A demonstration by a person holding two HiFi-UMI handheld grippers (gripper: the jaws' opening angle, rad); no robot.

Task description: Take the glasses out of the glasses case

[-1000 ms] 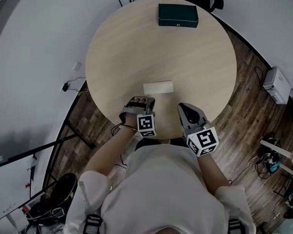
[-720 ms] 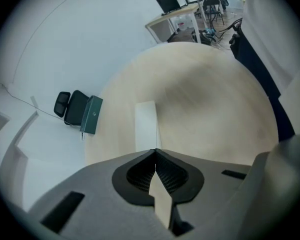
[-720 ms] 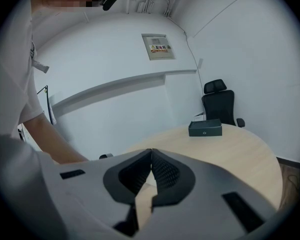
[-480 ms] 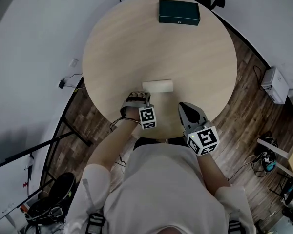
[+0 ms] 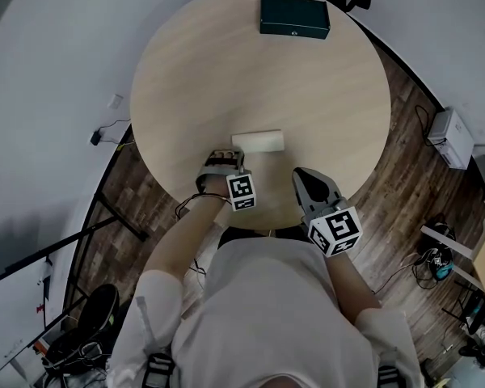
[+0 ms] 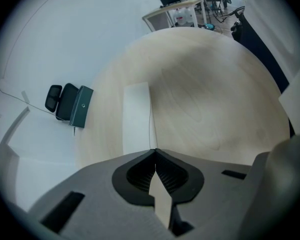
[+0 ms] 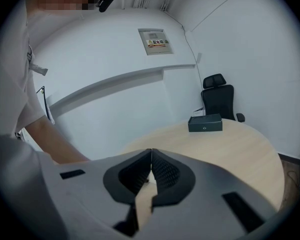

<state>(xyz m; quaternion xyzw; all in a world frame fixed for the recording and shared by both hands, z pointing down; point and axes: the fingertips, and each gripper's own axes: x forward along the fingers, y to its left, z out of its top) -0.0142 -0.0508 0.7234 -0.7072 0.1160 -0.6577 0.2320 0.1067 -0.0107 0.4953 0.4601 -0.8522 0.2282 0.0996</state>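
Evidently nothing is out yet: low in frame, the left tongs and right tongs are pressed together, empty. Just above the left pair the pale glasses case lies closed on the surface, a dark box beyond.

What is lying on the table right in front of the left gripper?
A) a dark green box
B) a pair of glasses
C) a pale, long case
C: the pale case lies just past the tips of the left gripper, while the dark green box sits far off at the table's other edge, and no glasses are in sight.
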